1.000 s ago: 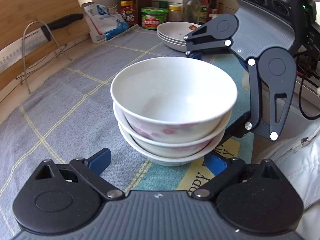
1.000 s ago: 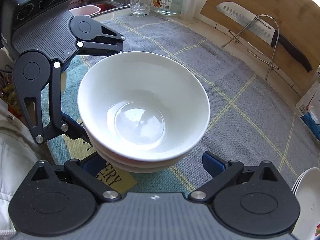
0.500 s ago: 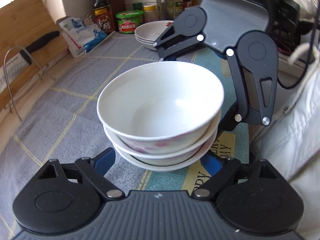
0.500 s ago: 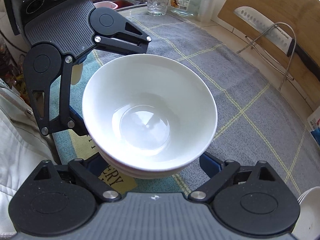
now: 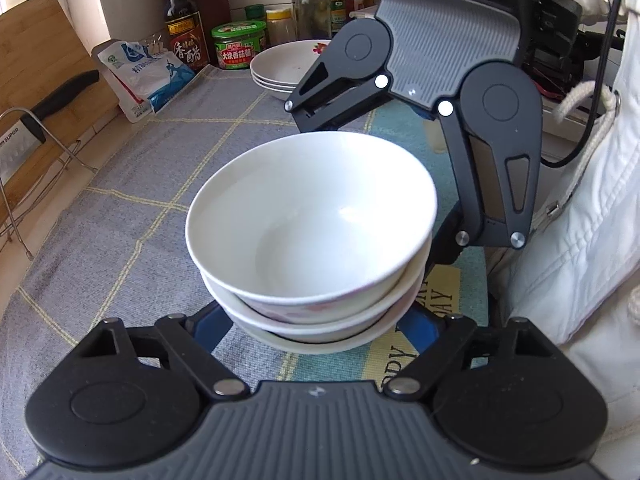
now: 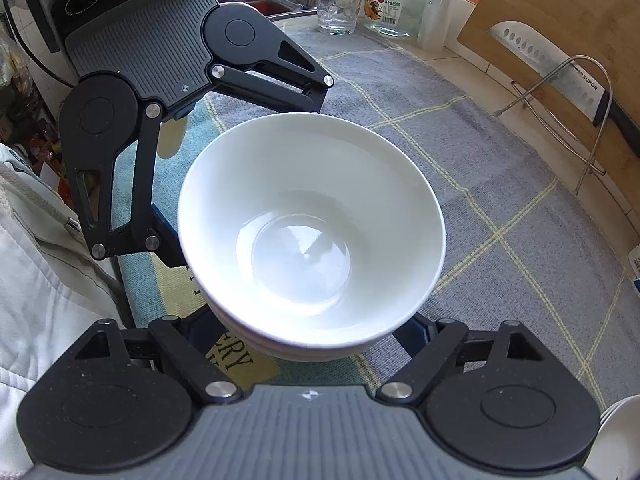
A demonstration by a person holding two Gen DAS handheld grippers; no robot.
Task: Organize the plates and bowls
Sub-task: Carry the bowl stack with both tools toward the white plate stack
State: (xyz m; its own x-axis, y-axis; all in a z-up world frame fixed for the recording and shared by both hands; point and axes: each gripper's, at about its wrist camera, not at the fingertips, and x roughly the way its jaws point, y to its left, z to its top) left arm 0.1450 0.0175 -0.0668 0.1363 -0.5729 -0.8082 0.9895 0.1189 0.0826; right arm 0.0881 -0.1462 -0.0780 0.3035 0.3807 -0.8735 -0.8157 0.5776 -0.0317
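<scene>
**Two tools close in on a stack of three bowls**

A stack of bowls (image 5: 312,240) stands on the cloth-covered surface (image 5: 132,208), three nested white bowls with a faint pink pattern on the upper one's outer wall. The left tool (image 5: 316,332) straddles the near side of the stack from one direction and the right tool (image 6: 316,336) from the opposite side, so each appears across the bowls in the other's view. On both tools the jaws are closing with the stack between them.

The blue fingers (image 5: 208,328) of the left tool are mostly hidden under the bottom bowl's rim, so whether the pads already touch the porcelain cannot be told. The same holds for the right tool's fingers (image 6: 412,332), which vanish beneath the stack.

Far off on the surface sits a pile of plates (image 5: 280,68), partly covered by the right tool's arm. A knife (image 6: 560,76) rests in a wire rack (image 6: 576,120) against a wooden board, its handle cut off at the frame edge. Printed letters on the mat under the stack are only partly legible.
</scene>
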